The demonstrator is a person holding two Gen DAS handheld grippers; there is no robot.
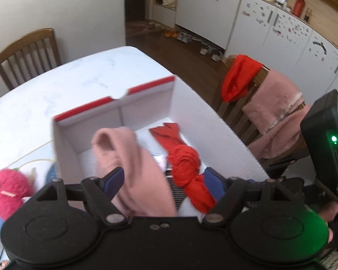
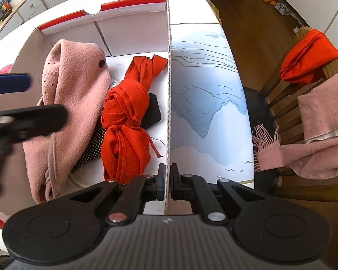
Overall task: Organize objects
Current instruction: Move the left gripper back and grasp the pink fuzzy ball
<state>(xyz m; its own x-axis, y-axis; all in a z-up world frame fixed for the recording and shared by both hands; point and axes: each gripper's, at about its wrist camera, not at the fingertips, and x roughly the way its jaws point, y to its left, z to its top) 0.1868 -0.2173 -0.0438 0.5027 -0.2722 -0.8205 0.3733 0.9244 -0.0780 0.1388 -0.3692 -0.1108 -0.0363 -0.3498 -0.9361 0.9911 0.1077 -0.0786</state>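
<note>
Scarf [image 2: 124, 121] beside fleece [image 2: 67, 103] in box [image 2: 133, 22] (on table [image 1: 78, 76]).

We find 2 wrist views, both angled steeply down at close range. The left looks over the open white cardboard box [image 1: 191, 103]; the right rides its side wall. Both share the knotted red cloth [image 1: 187, 164] and pink fleece garment [image 2: 72, 94].

Home kitchen-dining room: white marble-look table [image 1: 83, 83], slatted wooden dining chair [image 1: 27, 54] against the wall, white cabinets with bar handles [image 1: 205, 6], sticker-covered white cupboard fronts [image 1: 281, 33], shoes [image 1: 210, 52] on dark wood floor [image 1: 180, 51], red thermos [image 1: 298, 5] on the counter.
</note>
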